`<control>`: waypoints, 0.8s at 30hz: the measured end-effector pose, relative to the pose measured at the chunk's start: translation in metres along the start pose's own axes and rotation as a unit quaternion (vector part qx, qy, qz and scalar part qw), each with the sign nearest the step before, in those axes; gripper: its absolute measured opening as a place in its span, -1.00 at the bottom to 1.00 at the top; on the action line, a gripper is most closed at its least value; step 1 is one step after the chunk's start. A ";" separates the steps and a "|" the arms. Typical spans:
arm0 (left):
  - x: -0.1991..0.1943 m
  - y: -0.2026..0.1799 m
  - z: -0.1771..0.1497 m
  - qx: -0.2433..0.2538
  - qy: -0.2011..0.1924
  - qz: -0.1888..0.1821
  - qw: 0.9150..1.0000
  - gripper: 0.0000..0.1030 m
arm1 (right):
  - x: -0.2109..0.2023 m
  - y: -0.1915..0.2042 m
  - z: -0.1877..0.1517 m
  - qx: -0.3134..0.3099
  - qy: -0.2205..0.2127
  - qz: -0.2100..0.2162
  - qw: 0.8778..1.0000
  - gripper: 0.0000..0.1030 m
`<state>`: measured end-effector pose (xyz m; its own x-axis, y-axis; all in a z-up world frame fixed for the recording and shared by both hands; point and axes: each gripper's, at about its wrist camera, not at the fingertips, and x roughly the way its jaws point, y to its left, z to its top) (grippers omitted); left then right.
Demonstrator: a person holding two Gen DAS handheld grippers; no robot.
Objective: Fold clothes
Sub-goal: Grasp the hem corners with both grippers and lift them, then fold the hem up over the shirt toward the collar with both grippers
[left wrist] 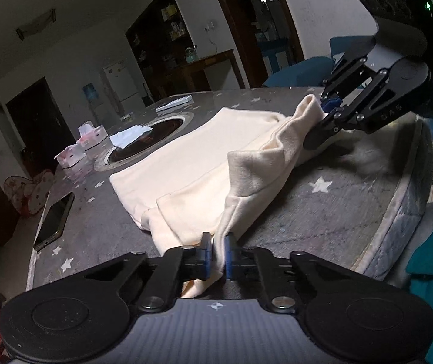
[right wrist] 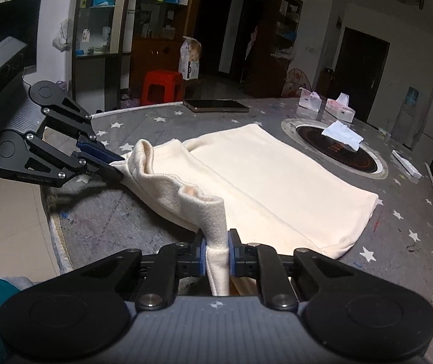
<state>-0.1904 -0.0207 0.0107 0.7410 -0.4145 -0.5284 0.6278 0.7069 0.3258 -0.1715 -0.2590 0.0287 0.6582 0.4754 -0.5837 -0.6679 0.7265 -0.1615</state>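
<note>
I hold my left gripper [left wrist: 218, 253] and right gripper [right wrist: 216, 256] each clamped on the cream garment [right wrist: 277, 179], raising its near edge off the table [right wrist: 398, 242] for folding.

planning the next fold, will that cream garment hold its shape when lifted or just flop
The cream garment will probably flop: its edge sags between the left tool and the right tool. Its fleecy surface suggests it is unlikely to slip from the pads. It looks light for its size, draping softly over the table.
</note>
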 end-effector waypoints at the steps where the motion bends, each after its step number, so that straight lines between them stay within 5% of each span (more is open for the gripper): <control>1: -0.002 0.000 0.001 -0.003 -0.003 -0.003 1.000 -0.87 | -0.002 0.001 0.000 -0.001 -0.002 -0.001 1.000 -0.78; 16: -0.096 -0.008 0.027 -0.054 -0.051 -0.077 0.994 -0.89 | -0.104 0.021 0.012 0.000 0.012 0.074 0.997 -0.80; 24: -0.061 0.009 0.059 -0.041 -0.070 -0.054 0.995 -0.90 | -0.096 -0.003 0.028 0.009 0.004 0.045 0.999 -0.80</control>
<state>-0.2158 -0.0226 0.0927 0.6991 -0.5625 -0.4414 0.6889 0.6952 0.2051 -0.2224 -0.2928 0.1075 0.5930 0.5350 -0.6018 -0.7174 0.6904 -0.0932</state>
